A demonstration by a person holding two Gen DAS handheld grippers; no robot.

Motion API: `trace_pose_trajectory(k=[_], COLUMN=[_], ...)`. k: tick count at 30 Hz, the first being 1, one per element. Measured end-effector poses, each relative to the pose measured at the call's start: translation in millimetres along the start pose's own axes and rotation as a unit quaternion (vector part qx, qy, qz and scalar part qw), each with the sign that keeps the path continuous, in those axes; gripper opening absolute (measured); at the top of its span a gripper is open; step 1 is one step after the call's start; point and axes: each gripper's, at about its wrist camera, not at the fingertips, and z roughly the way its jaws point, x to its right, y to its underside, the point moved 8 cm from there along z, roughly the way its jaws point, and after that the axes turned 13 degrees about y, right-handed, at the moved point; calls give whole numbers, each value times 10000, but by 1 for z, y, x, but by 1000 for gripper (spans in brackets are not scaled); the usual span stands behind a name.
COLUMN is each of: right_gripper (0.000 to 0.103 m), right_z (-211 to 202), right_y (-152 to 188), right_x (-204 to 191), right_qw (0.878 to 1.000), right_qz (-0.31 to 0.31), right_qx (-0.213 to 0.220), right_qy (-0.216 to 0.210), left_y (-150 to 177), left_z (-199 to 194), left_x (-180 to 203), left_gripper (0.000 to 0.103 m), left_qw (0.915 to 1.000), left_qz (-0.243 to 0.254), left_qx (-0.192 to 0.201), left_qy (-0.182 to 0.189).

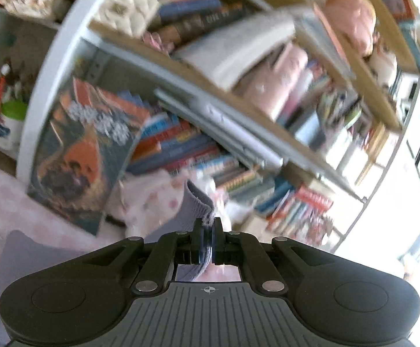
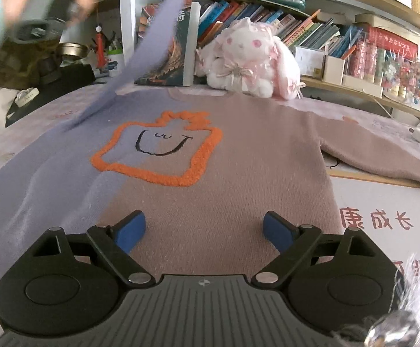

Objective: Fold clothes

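A two-tone sweater (image 2: 238, 167), lilac on the left and dusty pink on the right, lies flat on the table with an orange toast face on its chest. Its pink sleeve (image 2: 383, 150) stretches out to the right. The lilac sleeve (image 2: 152, 43) rises up to the upper left, where a hand holds the other gripper. In the left wrist view my left gripper (image 1: 209, 225) is shut on the ribbed lilac cuff (image 1: 195, 205), lifted in front of the bookshelf. My right gripper (image 2: 204, 228) hovers low over the sweater's hem with its blue pads wide open and nothing between them.
A white and pink plush rabbit (image 2: 250, 60) sits at the table's back edge, beside a large upright book (image 2: 166, 52). Bookshelves (image 1: 210, 86) full of books fill the background. A printed mat (image 2: 383, 217) lies to the right of the sweater. Dark clutter (image 2: 36, 66) stands at the back left.
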Motion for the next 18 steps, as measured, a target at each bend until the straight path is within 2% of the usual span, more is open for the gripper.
trace_pose_trajectory(k=[9, 12, 14, 16, 18], right_gripper=[89, 89, 89, 89, 89], right_z=[-1, -2, -2, -3, -3], right_y=[1, 1, 2, 2, 2], right_x=[0, 0, 0, 0, 0], right_qw=[10000, 10000, 10000, 10000, 10000], right_qz=[20, 26, 27, 27, 22], right_qx=[17, 20, 22, 23, 24], right_qy=[-32, -50, -69, -84, -81], left_y=[48, 62, 67, 64, 59], left_z=[46, 60, 63, 53, 37], left_x=[0, -2, 0, 4, 7], left_gripper=[4, 21, 41, 45, 45], left_qw=[9981, 9959, 9950, 9963, 9956], left_qz=[9, -121, -176, 5, 392], left_qx=[-466, -774, -928, -838, -835], left_qy=[-398, -462, -339, -172, -156])
